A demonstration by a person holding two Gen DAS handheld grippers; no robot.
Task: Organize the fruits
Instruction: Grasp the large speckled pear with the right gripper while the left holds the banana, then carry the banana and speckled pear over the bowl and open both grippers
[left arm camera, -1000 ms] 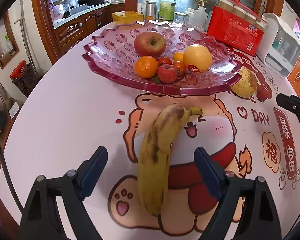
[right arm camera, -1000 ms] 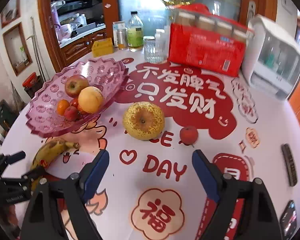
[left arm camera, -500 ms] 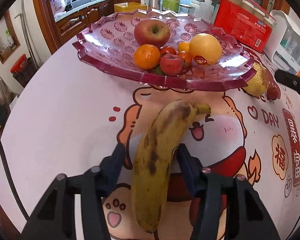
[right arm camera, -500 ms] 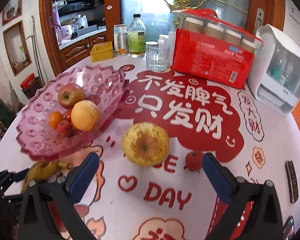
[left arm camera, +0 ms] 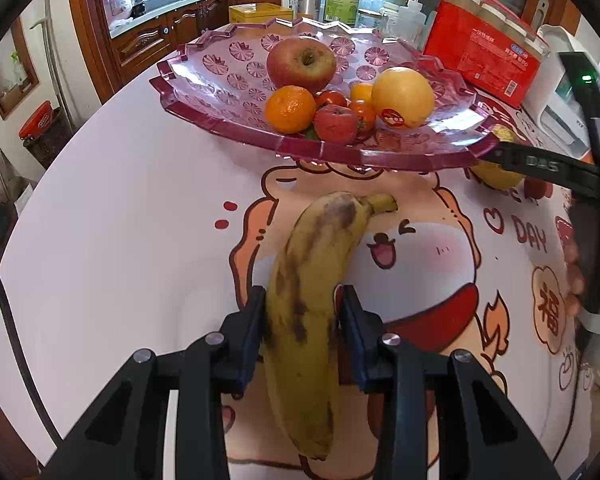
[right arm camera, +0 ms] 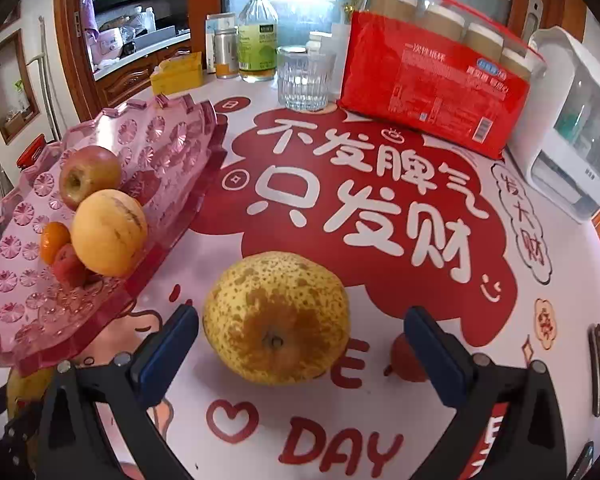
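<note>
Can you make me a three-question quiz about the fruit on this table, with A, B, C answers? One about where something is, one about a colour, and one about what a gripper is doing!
1. Where is the red apple?
A. in the pink bowl
B. on the tablecloth
C. in the glass

2. What colour is the big speckled pear?
A. purple
B. yellow
C. blue

3. What lies between the pads of the left gripper?
A. nothing
B. a bottle
C. the banana

Answers:
1 is A: the apple sits at the back of the bowl, behind the orange.
2 is B: its skin is yellow with brown speckles, and it stands on the tablecloth between the wide-open pads of the right gripper.
3 is C: the closing gripper has a pad against each side of the banana.
</note>
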